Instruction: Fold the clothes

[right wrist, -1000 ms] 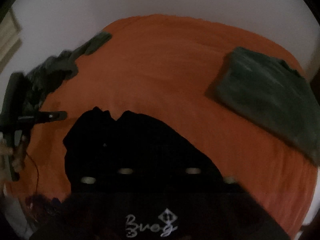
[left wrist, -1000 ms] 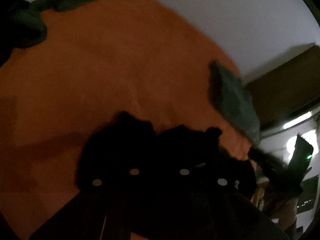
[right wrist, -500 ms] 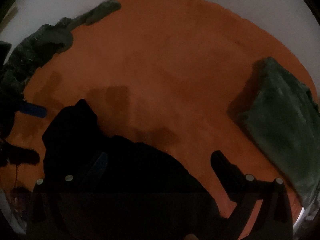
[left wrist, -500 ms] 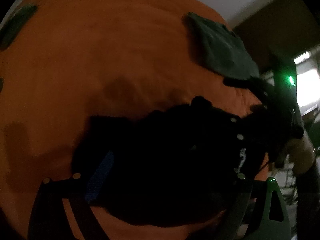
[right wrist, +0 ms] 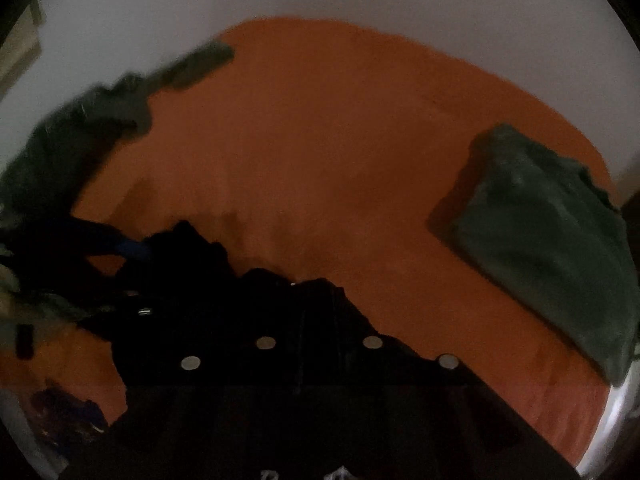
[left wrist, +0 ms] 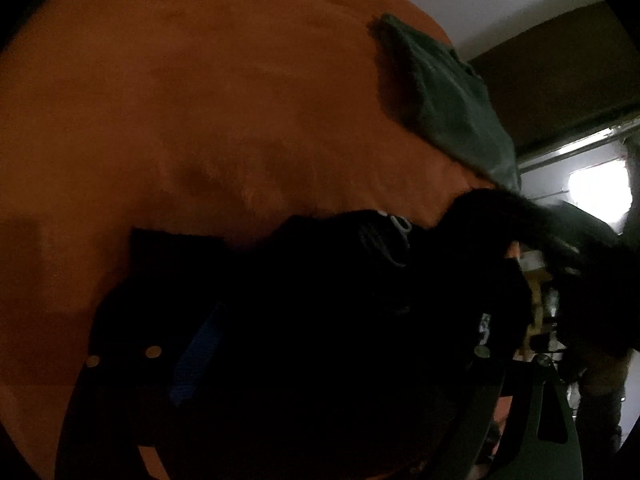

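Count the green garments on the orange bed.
2: a folded green garment at the right edge, a crumpled green garment at the far left. More may hide beyond the frame.

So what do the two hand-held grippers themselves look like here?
Both are dark, near-black. The left hand-held gripper has a blue pad inside one finger, pale round discs on its finger bases and a green cut-out frame. The right hand-held gripper, jaws closing on the black garment, carries four pale discs and white lettering at its base.
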{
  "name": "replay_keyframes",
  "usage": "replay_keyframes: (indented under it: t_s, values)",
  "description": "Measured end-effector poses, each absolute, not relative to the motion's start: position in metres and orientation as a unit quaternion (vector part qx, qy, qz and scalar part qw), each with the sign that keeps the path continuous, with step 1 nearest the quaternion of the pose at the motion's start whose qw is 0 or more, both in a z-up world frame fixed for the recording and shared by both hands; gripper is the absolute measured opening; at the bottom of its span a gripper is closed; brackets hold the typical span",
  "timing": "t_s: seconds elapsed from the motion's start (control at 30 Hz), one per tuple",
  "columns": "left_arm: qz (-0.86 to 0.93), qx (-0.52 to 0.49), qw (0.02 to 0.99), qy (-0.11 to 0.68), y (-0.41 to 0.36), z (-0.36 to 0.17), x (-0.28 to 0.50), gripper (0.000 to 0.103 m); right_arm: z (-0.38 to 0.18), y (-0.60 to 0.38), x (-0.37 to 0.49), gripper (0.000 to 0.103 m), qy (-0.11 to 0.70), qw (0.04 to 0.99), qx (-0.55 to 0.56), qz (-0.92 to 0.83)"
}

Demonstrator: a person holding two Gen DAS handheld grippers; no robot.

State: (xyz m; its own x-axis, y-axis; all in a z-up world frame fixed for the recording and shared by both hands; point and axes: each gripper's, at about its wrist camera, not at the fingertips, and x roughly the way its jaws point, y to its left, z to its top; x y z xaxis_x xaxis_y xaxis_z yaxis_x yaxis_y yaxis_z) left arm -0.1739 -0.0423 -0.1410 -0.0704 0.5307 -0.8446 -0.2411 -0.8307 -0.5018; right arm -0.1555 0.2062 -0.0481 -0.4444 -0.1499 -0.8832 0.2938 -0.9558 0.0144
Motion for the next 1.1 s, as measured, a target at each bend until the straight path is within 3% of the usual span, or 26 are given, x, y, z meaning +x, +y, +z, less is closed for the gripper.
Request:
replay_keyframes:
  t_s: [0.1, 0.17, 0.23, 0.3, 0.47, 0.73, 1.1]
  values:
    - [0.734, -0.618, 0.256, -0.115, -0.041, -0.140, -0.178, 0.089, -0.016, 0.222, -0.134, 0.010, 0.038, 0.116, 0.481, -0.868]
    - [0.735, -0.617, 0.254, -0.122, -0.039, -0.142, -0.178, 0.074, 0.002, 0.233, -0.117, 0.010, 0.014, 0.107, 0.461, -0.881]
    - [0.728, -0.627, 0.249, -0.122, -0.035, -0.149, -0.176, 0.037, 0.017, 0.242, -0.101, 0.010, -0.010, 0.100, 0.444, -0.890]
    - [0.737, -0.621, 0.238, -0.121, -0.035, -0.144, -0.173, 0.027, 0.025, 0.246, -0.086, 0.010, -0.026, 0.094, 0.432, -0.896]
    - [0.793, -0.557, 0.207, -0.135, -0.047, -0.099, -0.156, 0.020, 0.037, 0.257, -0.062, 0.010, -0.045, 0.075, 0.418, -0.904]
    - [0.884, -0.434, 0.168, -0.035, -0.047, 0.038, -0.098, 0.019, 0.098, 0.258, -0.022, 0.010, -0.048, 0.041, 0.366, -0.929]
    - [0.908, -0.375, 0.155, -0.101, -0.087, 0.159, -0.040, 0.020, 0.206, 0.234, 0.040, 0.010, -0.069, 0.032, 0.299, -0.951]
